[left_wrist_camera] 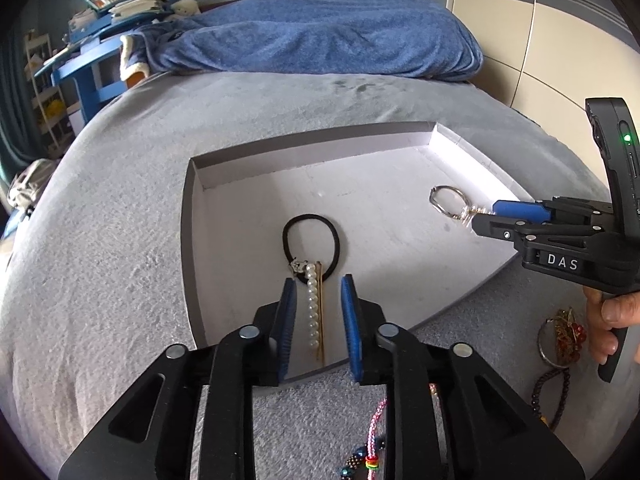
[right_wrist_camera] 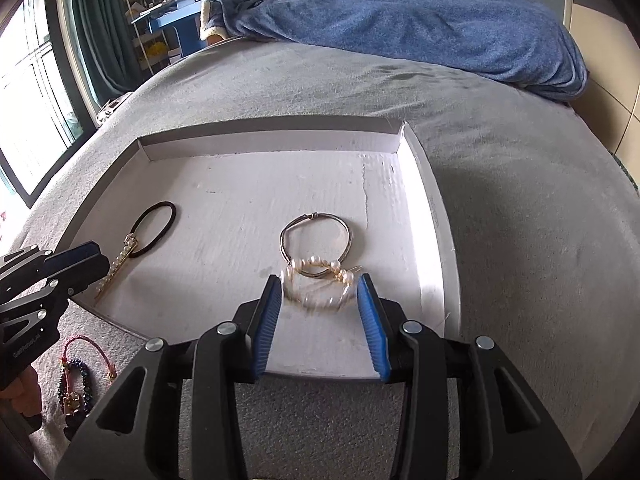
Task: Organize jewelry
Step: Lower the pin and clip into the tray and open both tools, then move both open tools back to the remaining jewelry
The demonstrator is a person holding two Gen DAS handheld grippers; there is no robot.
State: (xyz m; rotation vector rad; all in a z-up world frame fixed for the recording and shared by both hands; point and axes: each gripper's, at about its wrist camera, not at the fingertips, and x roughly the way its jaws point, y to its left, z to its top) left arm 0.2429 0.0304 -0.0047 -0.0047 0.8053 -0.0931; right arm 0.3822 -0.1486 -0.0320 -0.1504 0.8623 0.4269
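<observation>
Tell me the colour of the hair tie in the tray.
Black hair tie; clearest in the left wrist view.

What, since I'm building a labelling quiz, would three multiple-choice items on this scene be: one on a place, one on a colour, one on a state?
1. Where does the black hair tie lie?
A. Inside the white tray
B. On the blue blanket
C. On the grey bedcover outside the tray

2. What colour are the gripper pads?
A. Red
B. Yellow
C. Blue

3. How does the left gripper stand?
A. Shut on the pearl hair clip
B. Open, the clip lying untouched between its pads
C. Shut on the hair tie

Answers:
1. A, the tie rests on the tray's white floor, within its walls.
2. C, both grippers show blue pads on black fingers.
3. B, white tray floor shows on either side of the clip.
</observation>
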